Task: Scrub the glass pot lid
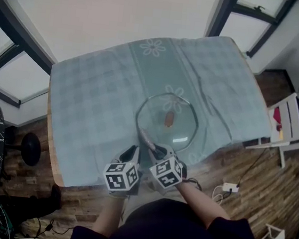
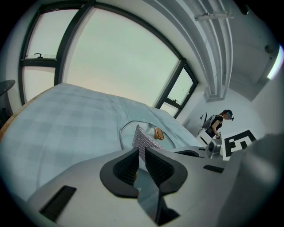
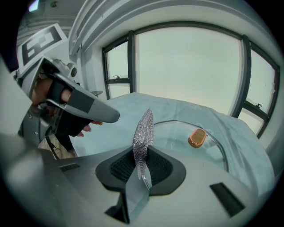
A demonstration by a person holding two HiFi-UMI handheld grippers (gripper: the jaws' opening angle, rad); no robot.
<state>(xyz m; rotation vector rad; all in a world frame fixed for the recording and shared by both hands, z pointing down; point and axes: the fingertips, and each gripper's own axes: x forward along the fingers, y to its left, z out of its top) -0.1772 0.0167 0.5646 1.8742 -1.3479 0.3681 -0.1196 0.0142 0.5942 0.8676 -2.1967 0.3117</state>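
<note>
We hold both grippers side by side close before us, tilted downward, the left gripper (image 2: 141, 156) with its jaws a narrow slit apart on nothing, the right gripper (image 3: 141, 160) clamped on a silver mesh scrubber (image 3: 144, 131).

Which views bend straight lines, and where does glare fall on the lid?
Both gripper views: fisheye bows the window frames, and the corners go black. Head view: a bright glare patch sits on the near side of the lid; the picture is slightly soft.
</note>
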